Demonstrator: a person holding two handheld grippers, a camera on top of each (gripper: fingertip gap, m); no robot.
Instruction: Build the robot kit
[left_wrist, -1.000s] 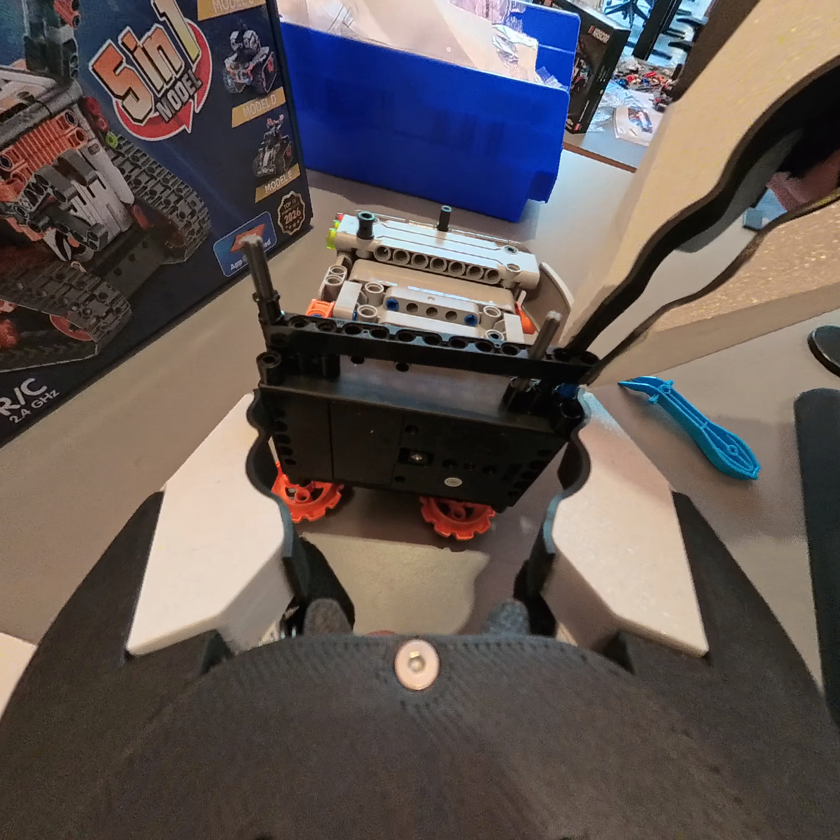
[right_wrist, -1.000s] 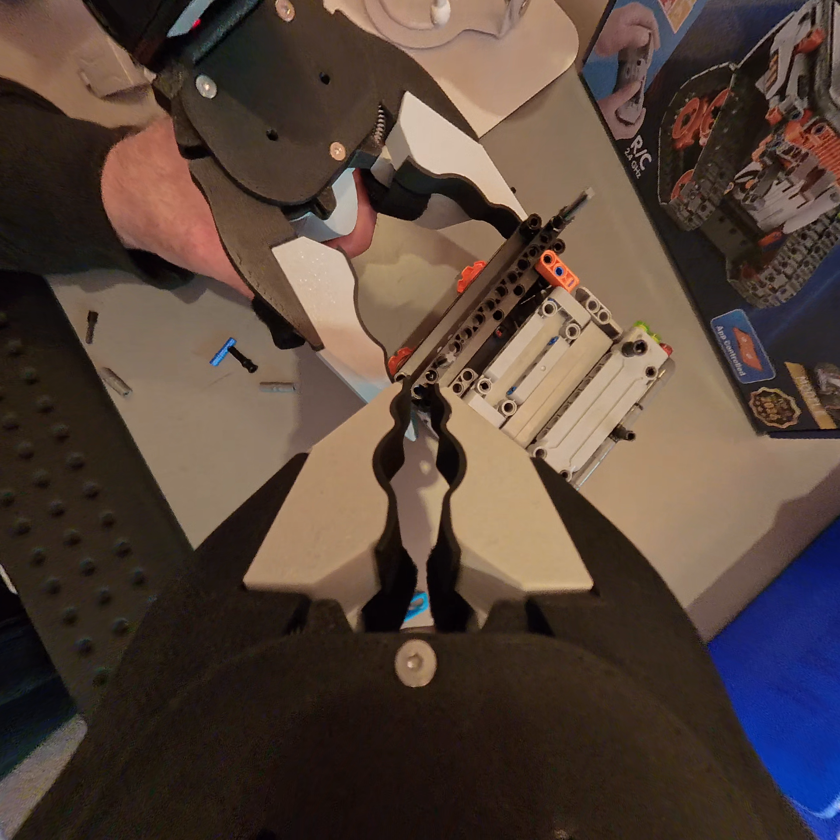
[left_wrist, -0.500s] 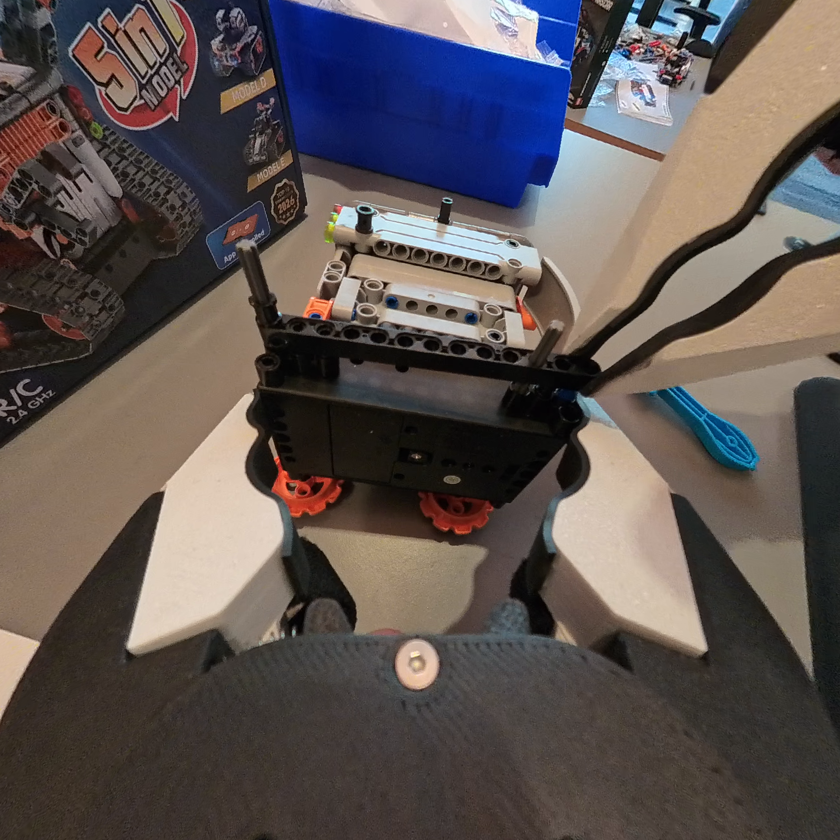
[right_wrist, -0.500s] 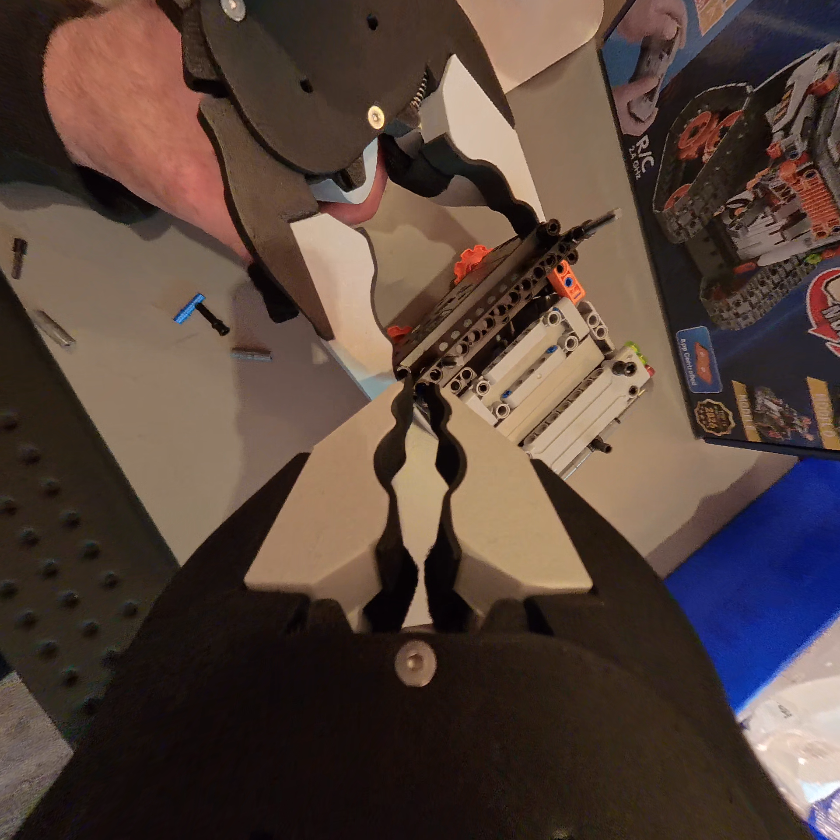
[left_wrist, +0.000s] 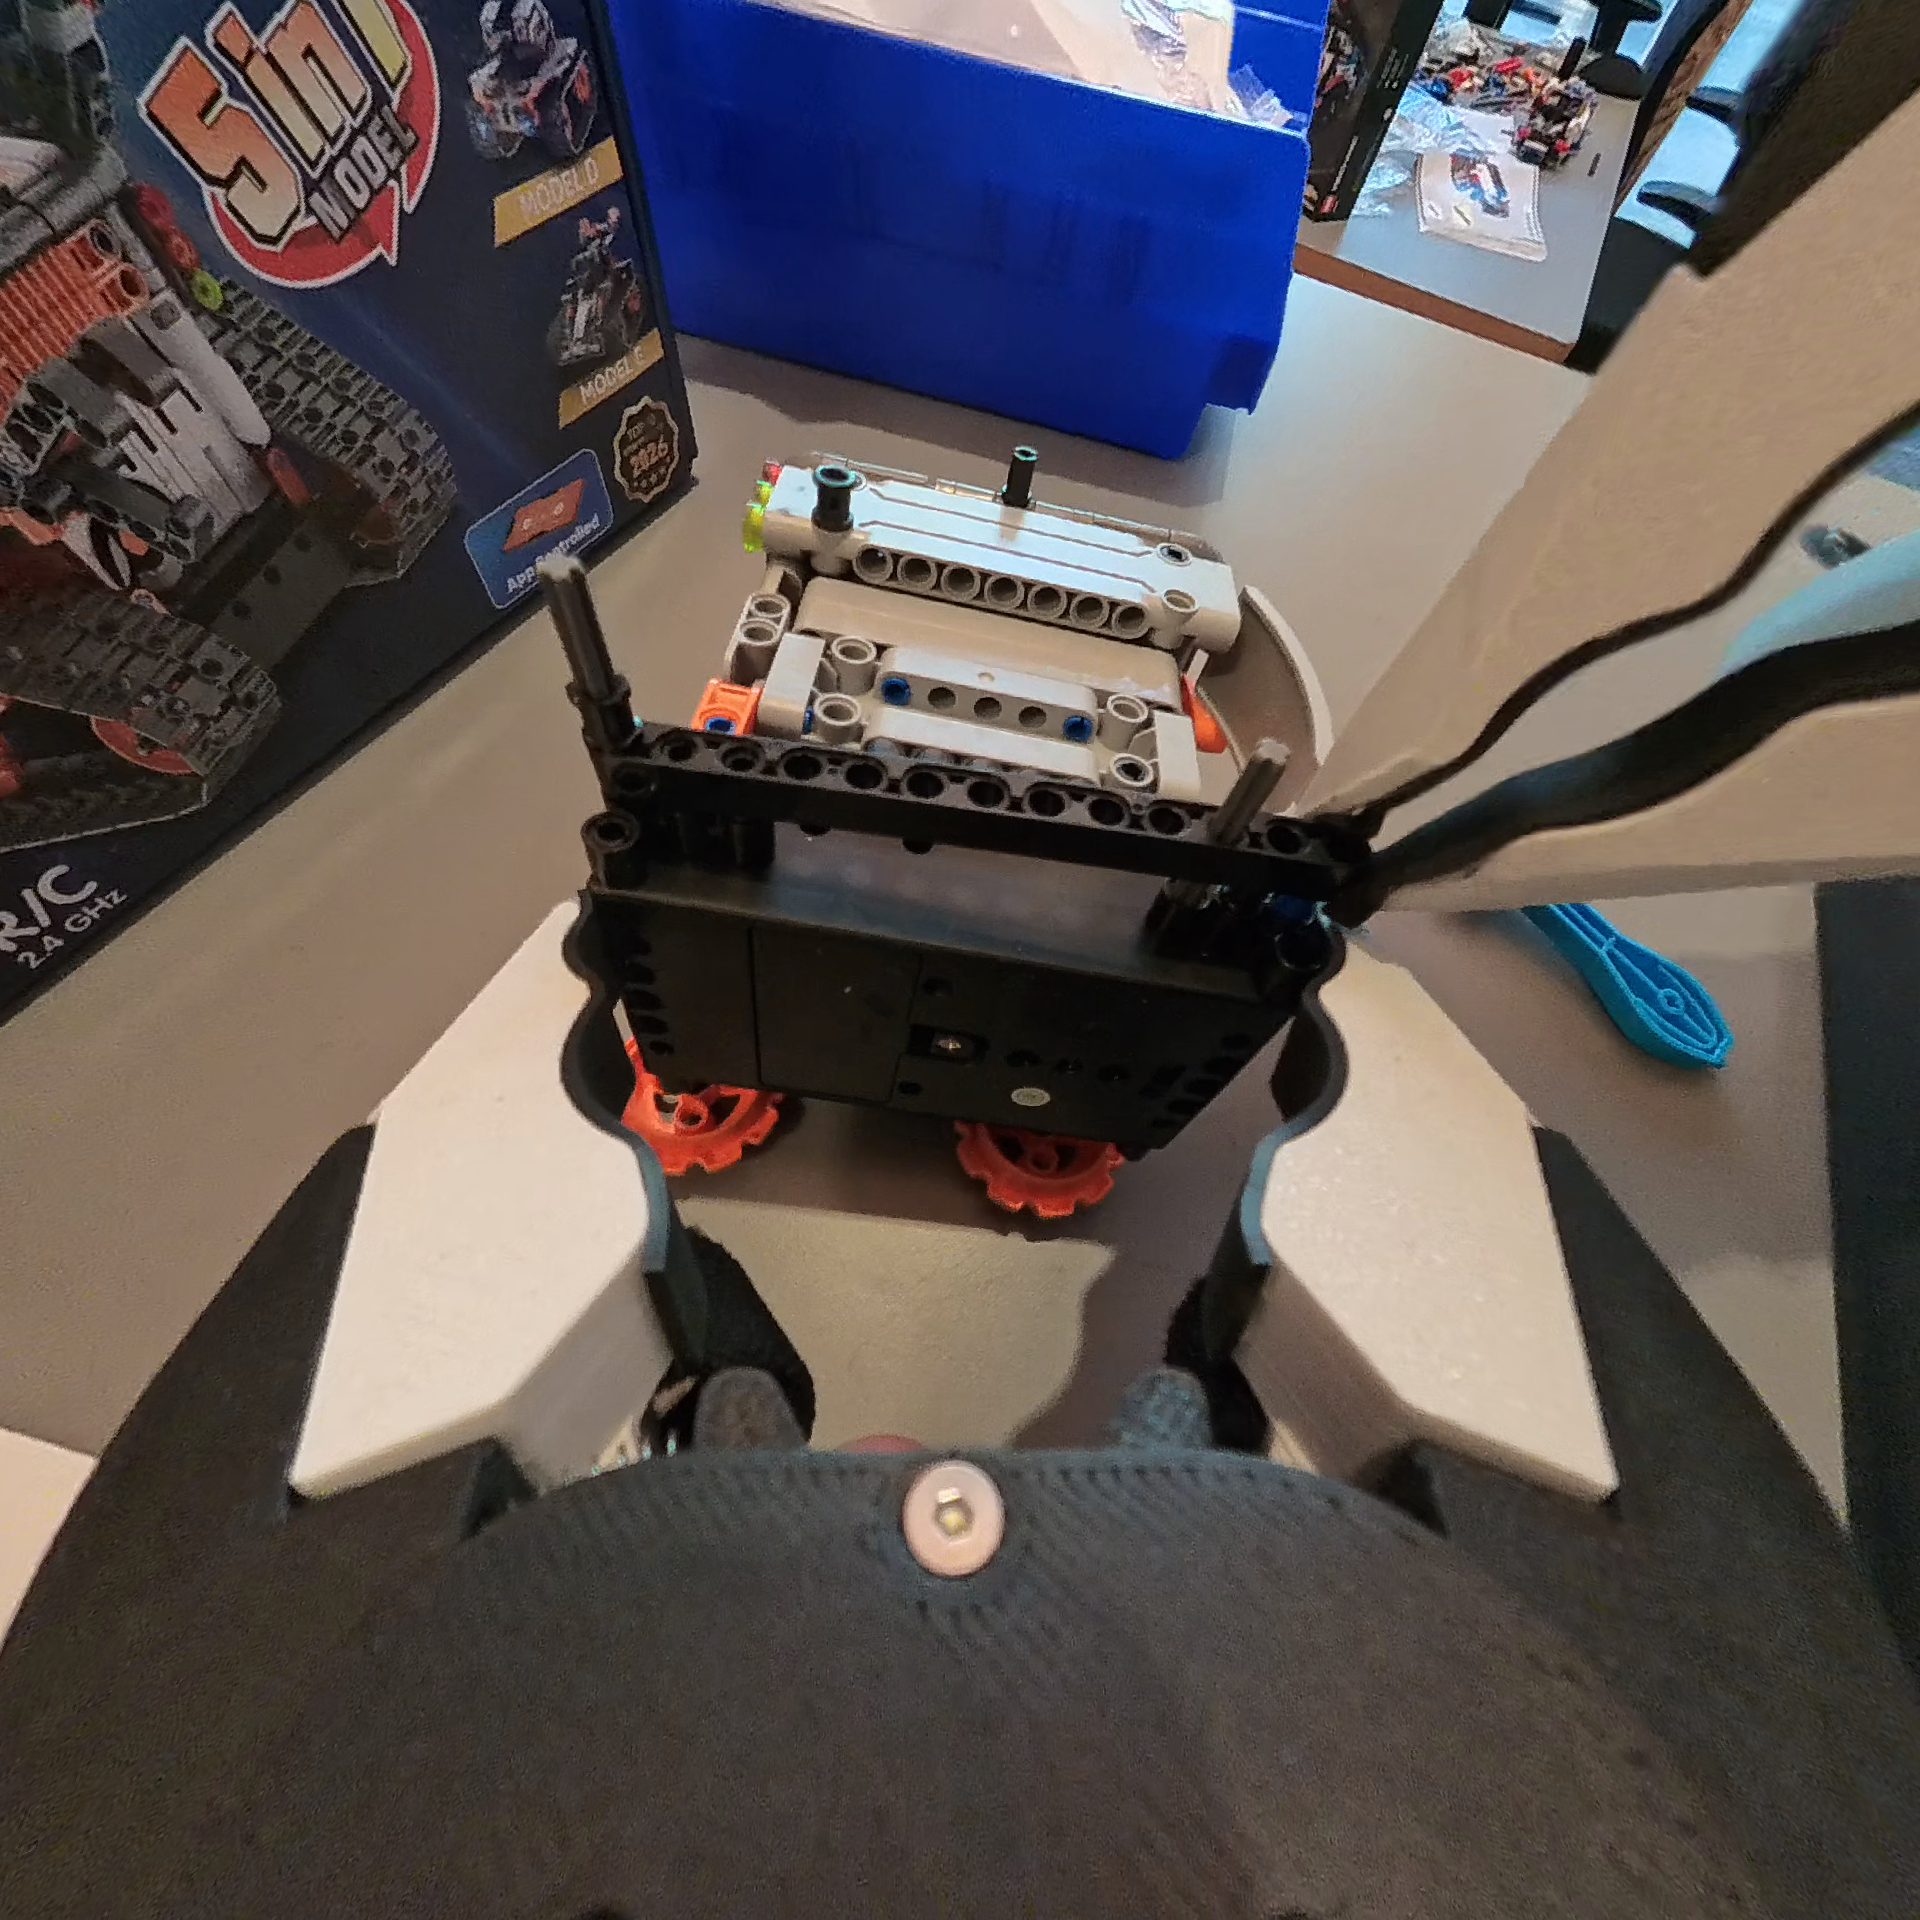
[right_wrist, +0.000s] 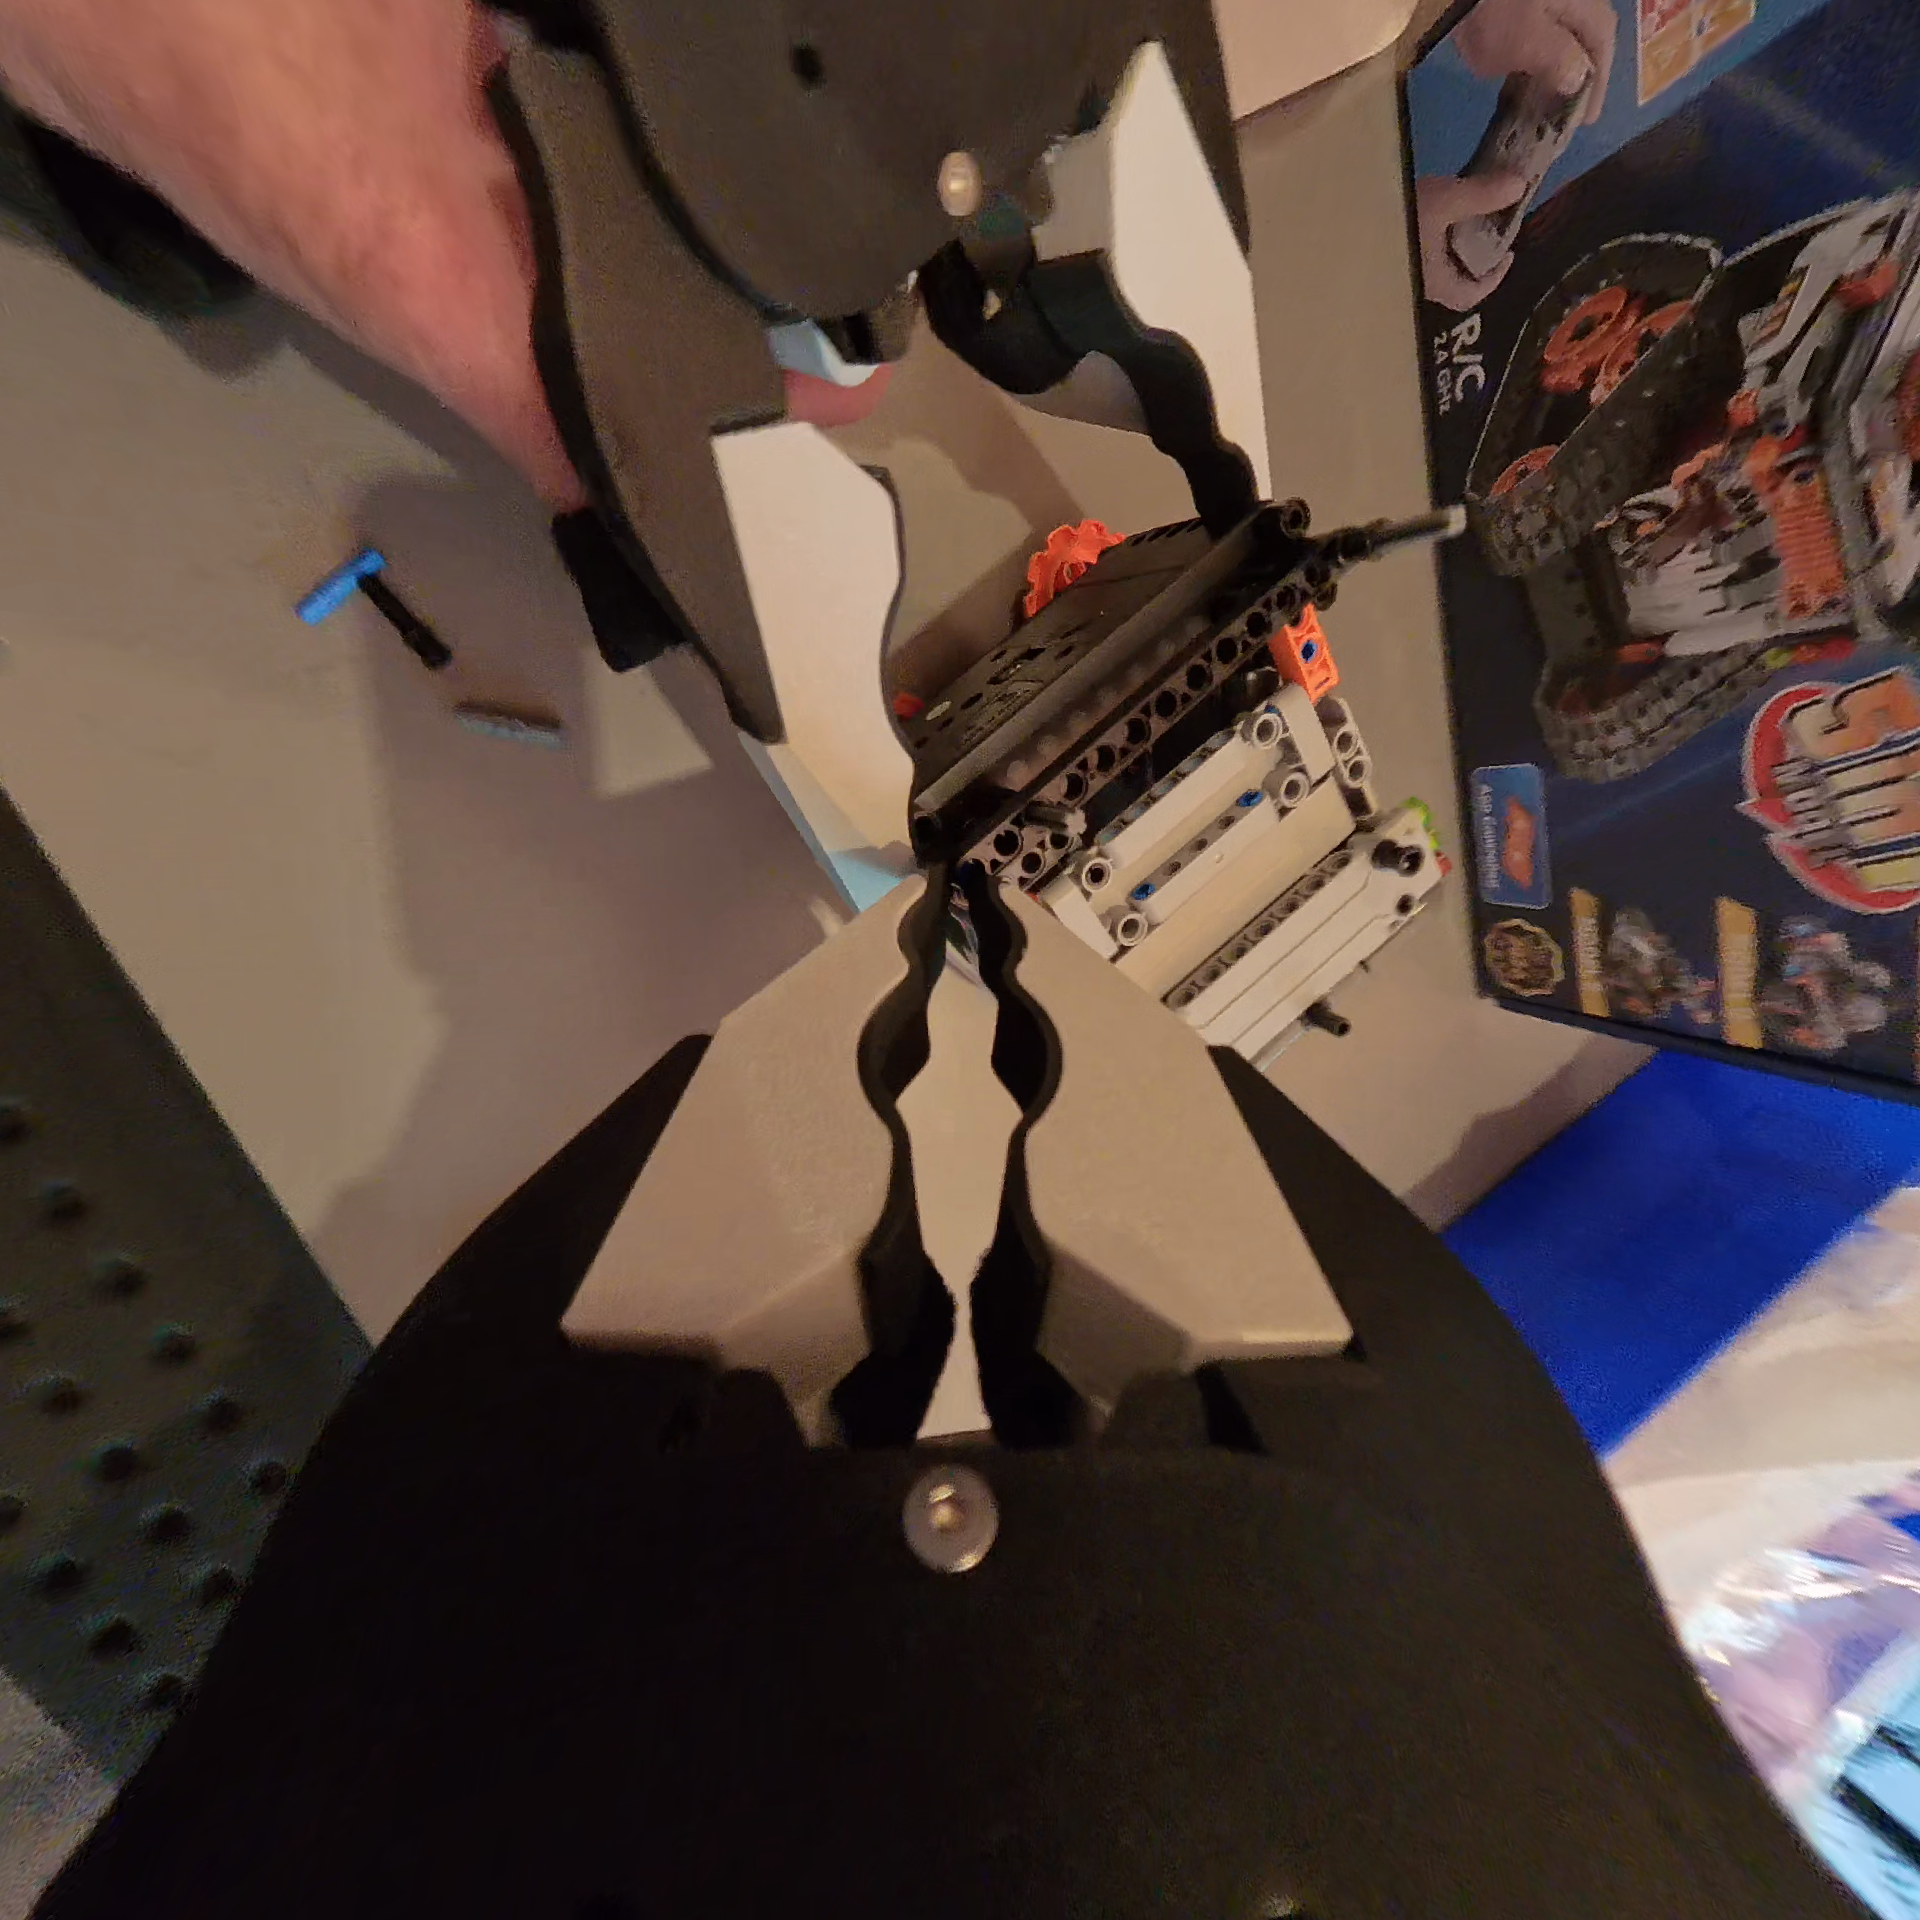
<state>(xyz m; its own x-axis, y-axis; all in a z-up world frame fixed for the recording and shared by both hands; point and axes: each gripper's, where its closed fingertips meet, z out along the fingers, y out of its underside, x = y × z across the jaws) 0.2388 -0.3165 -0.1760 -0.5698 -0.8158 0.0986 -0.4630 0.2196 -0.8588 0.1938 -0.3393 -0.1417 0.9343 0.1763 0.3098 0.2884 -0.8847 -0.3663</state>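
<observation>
Left gripper (left_wrist: 951, 1023) is spread wide w/ both fingers clamped on the sides of the black base block of the brick model (left_wrist: 966, 790), held just above the tabletop (left_wrist: 312, 935). Right gripper (right_wrist: 961, 883) is nearly closed, tips pinching the end of the black holed beam (left_wrist: 977, 784) at the model's corner. Prob light but stiff plastic, and the pins and axles could pop off, so the solid base is the safest grab imo. Vs half a sec ago: grips unchanged, right wrist view has swung, box (right_wrist: 1714, 520) sits lower in frame.
</observation>
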